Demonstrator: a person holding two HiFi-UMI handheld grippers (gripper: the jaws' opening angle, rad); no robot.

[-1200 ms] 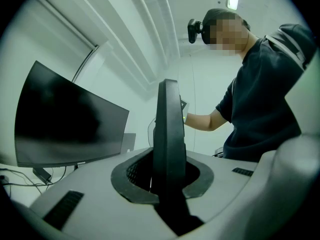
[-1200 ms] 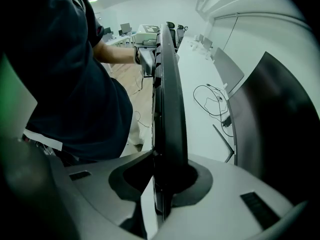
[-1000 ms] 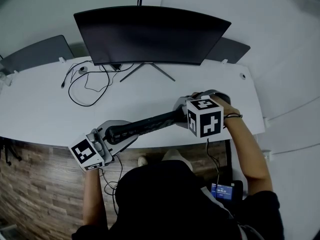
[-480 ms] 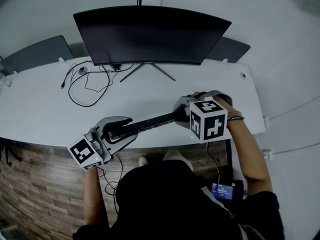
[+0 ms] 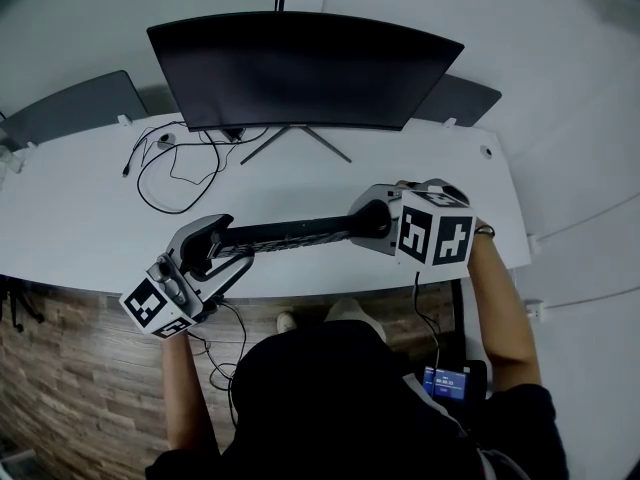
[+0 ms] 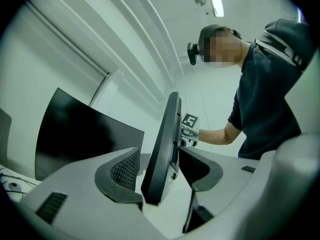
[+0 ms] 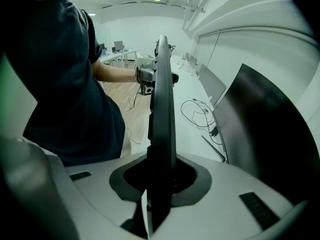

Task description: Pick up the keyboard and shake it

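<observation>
The keyboard [image 5: 285, 235] shows as a thin dark bar across the lower middle of the head view, over the front edge of the white bench [image 5: 80, 218] and below the dark monitor [image 5: 300, 68]. The right claw [image 5: 365, 226] clamps its right end, pads tight on both faces. At lower left, the left claw [image 5: 200, 243] has just been opening. Its jaws stand wide with the keyboard's other end between them, and one pad is clearly off it. Loose cables [image 5: 170, 168] lie on the bench at upper left.
</observation>
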